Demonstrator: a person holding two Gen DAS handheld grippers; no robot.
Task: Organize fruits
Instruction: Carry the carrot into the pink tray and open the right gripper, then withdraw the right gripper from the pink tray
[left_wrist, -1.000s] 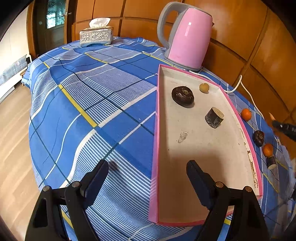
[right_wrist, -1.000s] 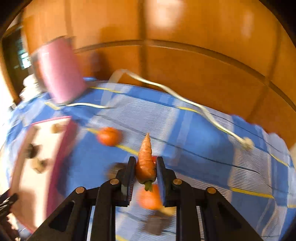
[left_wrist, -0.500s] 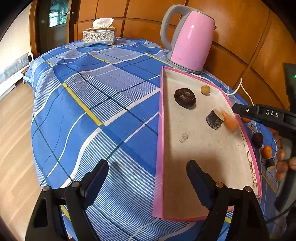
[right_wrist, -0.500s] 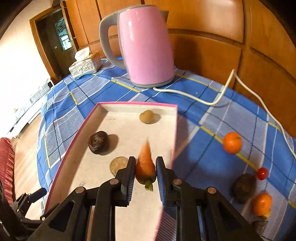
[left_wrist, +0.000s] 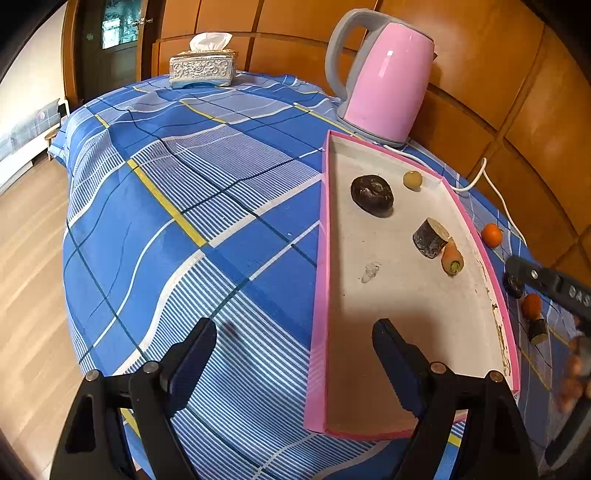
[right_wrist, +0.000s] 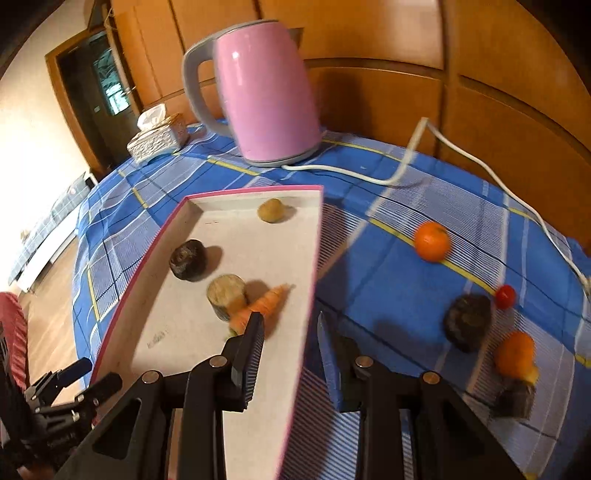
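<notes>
— Once the right gripper (right_wrist: 291, 325) had just been opening its jaws, nothing was between them; the carrot (left_wrist: 452, 256) lay in the tray (left_wrist: 319, 280), touching the cut log-like piece (left_wrist: 430, 238).

— So one more item was sorted. And the left gripper (left_wrist: 295, 343)?

— It hung wide open and empty over the tray's near edge. Beside the tray, the oranges (right_wrist: 431, 241) and dark lumps were blurred; what the lumps were could not be told.
</notes>
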